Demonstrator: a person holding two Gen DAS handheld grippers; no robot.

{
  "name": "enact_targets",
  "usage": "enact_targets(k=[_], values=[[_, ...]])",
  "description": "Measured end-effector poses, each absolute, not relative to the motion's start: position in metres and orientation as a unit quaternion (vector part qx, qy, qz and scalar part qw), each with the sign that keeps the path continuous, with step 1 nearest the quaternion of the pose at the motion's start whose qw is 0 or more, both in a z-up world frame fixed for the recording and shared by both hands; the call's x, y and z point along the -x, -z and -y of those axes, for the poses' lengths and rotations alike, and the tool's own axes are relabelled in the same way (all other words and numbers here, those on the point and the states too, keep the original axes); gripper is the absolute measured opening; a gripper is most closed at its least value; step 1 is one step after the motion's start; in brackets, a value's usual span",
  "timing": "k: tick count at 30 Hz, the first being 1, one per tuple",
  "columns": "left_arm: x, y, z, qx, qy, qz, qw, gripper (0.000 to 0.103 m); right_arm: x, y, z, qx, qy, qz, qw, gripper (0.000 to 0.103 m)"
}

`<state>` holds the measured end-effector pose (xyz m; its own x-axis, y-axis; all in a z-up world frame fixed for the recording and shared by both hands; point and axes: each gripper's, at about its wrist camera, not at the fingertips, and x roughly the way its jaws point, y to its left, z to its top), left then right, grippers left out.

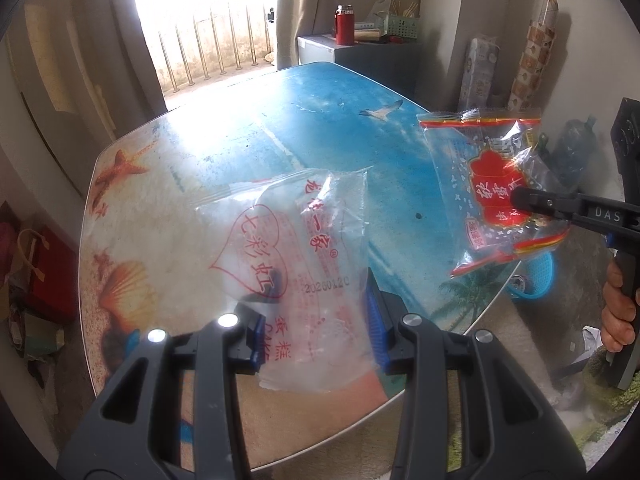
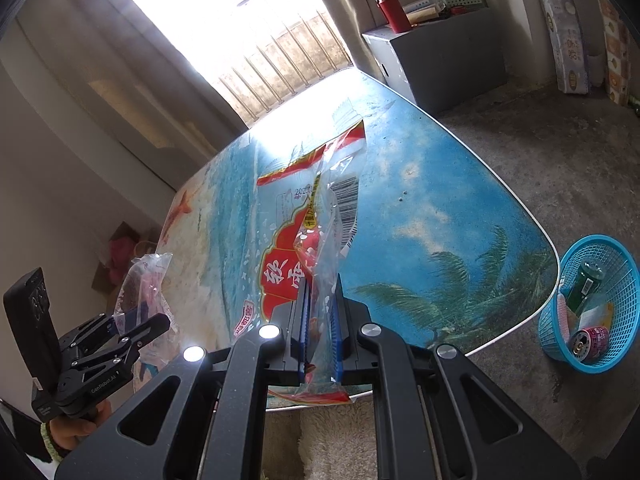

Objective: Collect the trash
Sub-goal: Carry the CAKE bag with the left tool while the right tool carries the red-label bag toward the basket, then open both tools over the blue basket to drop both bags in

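Two tools are gripping wrappers above the table point(image 1: 168, 168): left tool point(image 1: 318, 336) pinching a clear cake bag point(image 1: 304, 248), right tool point(image 2: 320, 328) clamping a red-printed snack bag point(image 2: 308, 216); slippery film could slide free before reaching the blue basket point(image 2: 624, 280).

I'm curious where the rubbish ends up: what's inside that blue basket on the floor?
The blue basket holds a green bottle, a pink-labelled can lying on its side and some packaging. Anything beneath these is covered.

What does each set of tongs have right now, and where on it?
Left tongs pinch the clear wrapper with red heart print at its lower end. Right tongs clamp the red-labelled snack bag near its bottom edge.
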<state>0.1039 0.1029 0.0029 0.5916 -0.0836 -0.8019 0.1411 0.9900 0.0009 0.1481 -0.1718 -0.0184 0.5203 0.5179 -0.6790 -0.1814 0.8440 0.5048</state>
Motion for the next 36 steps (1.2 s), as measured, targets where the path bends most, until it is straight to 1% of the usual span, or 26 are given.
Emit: enact_targets(k=[8,13,19,24,30,36], values=[[-0.091,-0.017,-0.074,-0.05,0.085,-0.427,0.899,0.038,-0.119,0.011,0.208,-0.213,-0.187,-0.42,0.862,0.01],[-0.089,-0.031,-0.042,-0.058,0.129,-0.41,0.901,0.038,-0.091,0.005,0.257,-0.236,-0.138,-0.393,0.878,0.01],[-0.098,-0.048,0.02,-0.072,0.223,-0.393,0.889,0.038,-0.043,0.006,0.35,-0.28,-0.026,-0.357,0.891,0.01],[-0.106,-0.053,0.093,-0.09,0.303,-0.385,0.867,0.038,0.006,0.024,0.425,-0.315,0.081,-0.342,0.882,0.01],[-0.109,-0.033,0.19,-0.107,0.389,-0.391,0.827,0.038,0.039,0.069,0.474,-0.343,0.16,-0.366,0.85,0.01],[-0.131,0.029,0.279,-0.106,0.414,-0.435,0.793,0.039,0.025,0.111,0.497,-0.341,0.2,-0.395,0.829,0.01]])
